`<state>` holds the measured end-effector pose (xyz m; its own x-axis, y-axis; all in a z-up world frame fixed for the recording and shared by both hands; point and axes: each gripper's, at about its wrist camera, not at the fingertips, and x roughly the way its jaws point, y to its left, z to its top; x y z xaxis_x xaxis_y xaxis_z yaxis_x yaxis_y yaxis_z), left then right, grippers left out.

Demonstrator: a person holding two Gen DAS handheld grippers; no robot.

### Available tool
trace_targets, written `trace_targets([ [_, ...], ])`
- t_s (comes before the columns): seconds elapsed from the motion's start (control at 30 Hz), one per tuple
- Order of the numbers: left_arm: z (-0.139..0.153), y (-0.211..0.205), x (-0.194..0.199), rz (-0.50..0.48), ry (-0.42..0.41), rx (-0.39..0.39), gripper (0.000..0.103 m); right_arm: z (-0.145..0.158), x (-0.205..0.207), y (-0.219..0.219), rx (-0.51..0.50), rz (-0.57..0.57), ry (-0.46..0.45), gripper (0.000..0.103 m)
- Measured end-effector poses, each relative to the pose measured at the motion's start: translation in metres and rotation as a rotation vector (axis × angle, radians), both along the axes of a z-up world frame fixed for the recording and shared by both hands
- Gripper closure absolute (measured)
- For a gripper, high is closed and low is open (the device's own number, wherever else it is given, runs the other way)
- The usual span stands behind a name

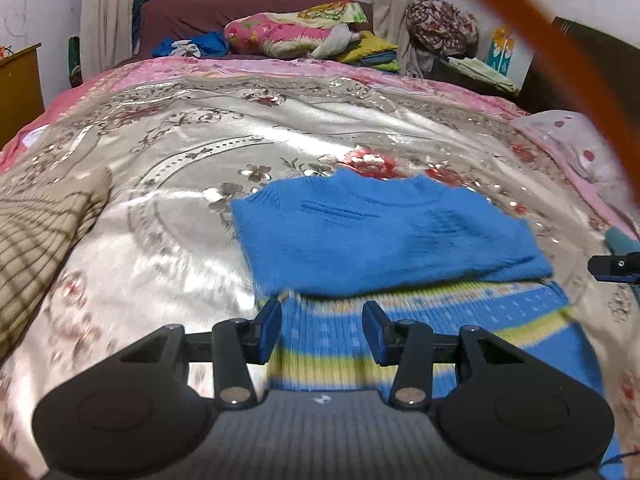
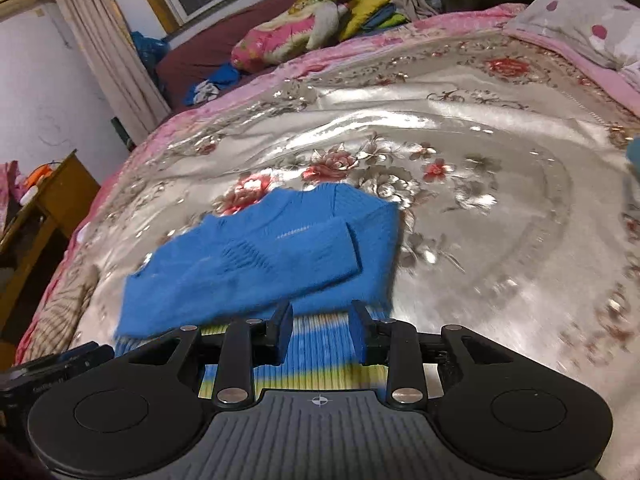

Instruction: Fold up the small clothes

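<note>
A small blue knit sweater (image 1: 384,236) lies on the satin floral bedspread (image 1: 208,168), its sleeves folded across the chest and its yellow-striped hem (image 1: 400,332) nearest me. My left gripper (image 1: 322,330) is open and empty just above the hem. In the right wrist view the same sweater (image 2: 264,264) lies ahead, and my right gripper (image 2: 320,334) is open and empty over the striped hem (image 2: 316,344). The right gripper's tip also shows at the right edge of the left wrist view (image 1: 616,266).
A checked beige garment (image 1: 40,232) lies on the bedspread to the left. A spotted pillow (image 1: 576,148) sits at the right. Bedding and clothes (image 1: 296,32) are piled beyond the bed. A wooden cabinet (image 2: 52,200) stands at the bed's left side.
</note>
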<state>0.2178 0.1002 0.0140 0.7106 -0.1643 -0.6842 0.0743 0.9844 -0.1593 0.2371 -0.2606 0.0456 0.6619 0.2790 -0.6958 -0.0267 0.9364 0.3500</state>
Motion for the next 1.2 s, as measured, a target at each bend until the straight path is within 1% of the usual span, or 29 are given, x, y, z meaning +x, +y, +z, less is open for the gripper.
trace_targets([
  [0.07,0.006,0.001,-0.020,-0.013,-0.002,-0.006,0.054,0.007,-0.022,-0.006,0.006,0.010,-0.005,0.072],
  [0.13,0.009,0.002,-0.040,-0.026,0.001,0.005,0.054,0.013,-0.047,-0.013,0.007,0.019,-0.002,0.072],
  [0.23,0.012,0.002,-0.071,-0.045,0.010,0.013,0.053,0.012,-0.082,-0.017,0.005,0.049,0.040,0.071],
  [0.3,0.009,0.001,-0.090,-0.056,0.027,0.011,0.053,0.007,-0.105,-0.014,-0.009,0.077,0.071,0.071],
  [0.4,-0.002,0.000,-0.114,-0.069,0.065,0.009,0.053,-0.009,-0.137,-0.007,-0.029,0.117,0.130,0.071],
  [0.5,-0.016,0.000,-0.131,-0.065,0.118,-0.003,0.053,-0.026,-0.156,-0.005,-0.022,0.122,0.180,0.071],
  [0.63,-0.032,0.004,-0.147,-0.049,0.165,-0.022,0.053,-0.042,-0.166,-0.005,-0.055,0.103,0.208,0.071],
  [0.67,-0.037,0.005,-0.150,-0.045,0.178,-0.028,0.053,-0.046,-0.167,-0.007,-0.047,0.100,0.220,0.071],
  [0.7,-0.040,0.005,-0.153,-0.043,0.177,-0.032,0.053,-0.050,-0.168,-0.008,-0.028,0.098,0.234,0.069],
  [0.73,-0.041,0.004,-0.155,-0.045,0.163,-0.029,0.053,-0.054,-0.169,-0.010,-0.016,0.097,0.240,0.069],
  [0.83,-0.040,0.003,-0.157,-0.048,0.156,-0.024,0.053,-0.057,-0.173,-0.012,-0.008,0.095,0.226,0.069],
  [1.03,-0.041,0.017,-0.157,-0.020,0.153,-0.112,0.054,-0.054,-0.179,-0.017,0.038,0.061,0.225,0.068],
  [1.17,-0.041,0.023,-0.163,0.005,0.130,-0.100,0.054,-0.055,-0.184,-0.014,0.009,0.045,0.232,0.068],
  [1.2,-0.042,0.024,-0.165,0.013,0.129,-0.099,0.054,-0.056,-0.185,-0.013,0.003,0.045,0.227,0.066],
])
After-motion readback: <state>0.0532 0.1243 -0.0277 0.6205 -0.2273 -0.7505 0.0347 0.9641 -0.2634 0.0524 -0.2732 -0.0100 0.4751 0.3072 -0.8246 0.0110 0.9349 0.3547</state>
